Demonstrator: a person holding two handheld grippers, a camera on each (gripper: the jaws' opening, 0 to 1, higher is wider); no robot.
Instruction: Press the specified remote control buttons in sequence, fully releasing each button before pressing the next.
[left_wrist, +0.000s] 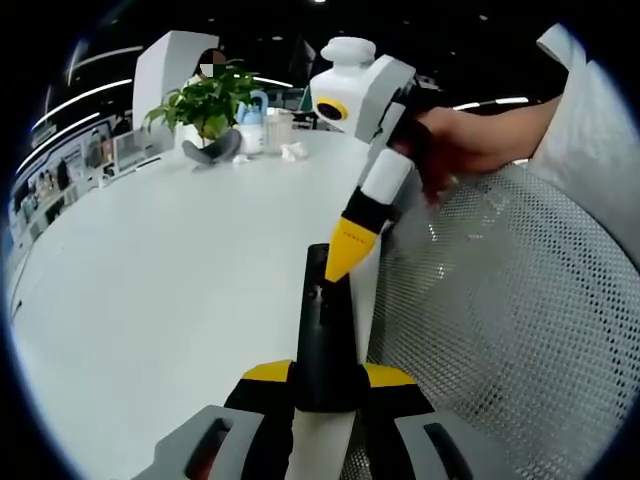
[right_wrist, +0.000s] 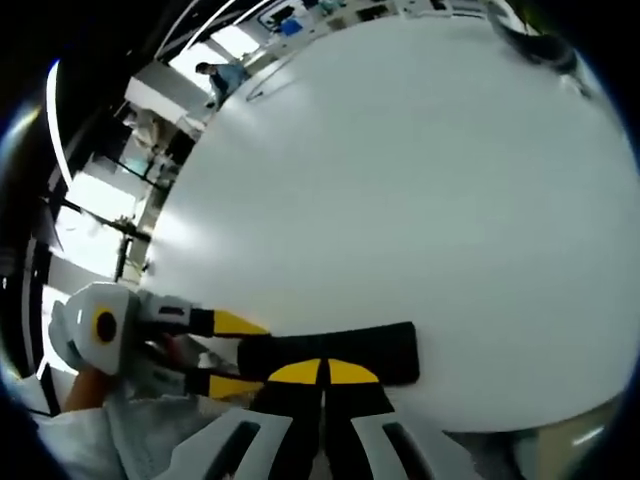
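Left gripper view: left gripper (left_wrist: 325, 385) clamped on black remote control (left_wrist: 322, 335), held above white table (left_wrist: 150, 290) beside mesh chair (left_wrist: 520, 320); right gripper (left_wrist: 345, 258) closed, yellow tip touching remote's upper face.

Right gripper view: jaws together over remote – left gripper gripping its near end.

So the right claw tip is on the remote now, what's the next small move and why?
Probably lift the right claw straight off the remote. Its closed yellow tip sits against the remote's upper end, which the left claw grips above the white table, and each press should be fully released before the next.
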